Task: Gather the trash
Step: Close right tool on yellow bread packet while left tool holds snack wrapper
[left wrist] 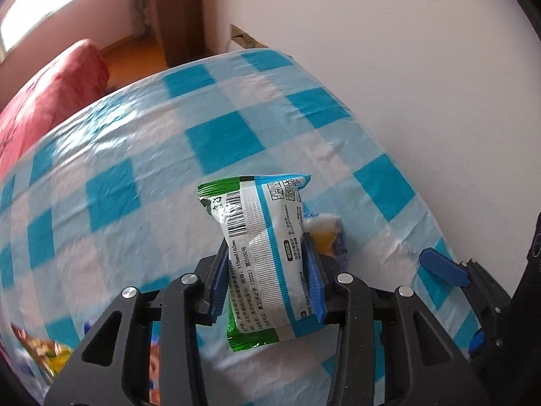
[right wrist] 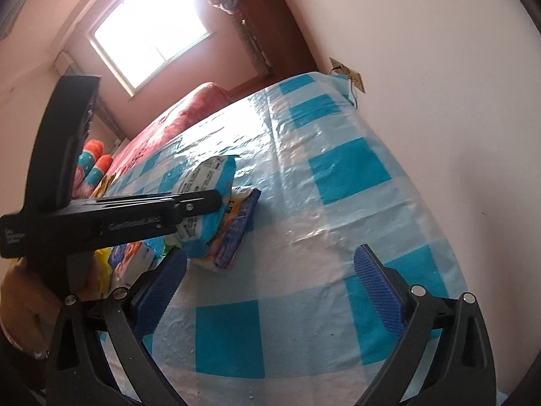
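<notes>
left gripper (left wrist: 267,270): fingers clamped on white-green packet (left wrist: 260,257) | right gripper (right wrist: 270,291): fingers wide, nothing between | blue snack wrapper (right wrist: 236,230) at 12 o'clock on checked tablecloth (right wrist: 338,169)

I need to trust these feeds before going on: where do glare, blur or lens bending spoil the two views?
Left wrist view: the packet in the left hand-held gripper is sharp, its barcode readable, while the checked cloth smears at lower left and bows from the fisheye. Right wrist view: the window is blown out, and its glare whitens the cloth's far end.
</notes>
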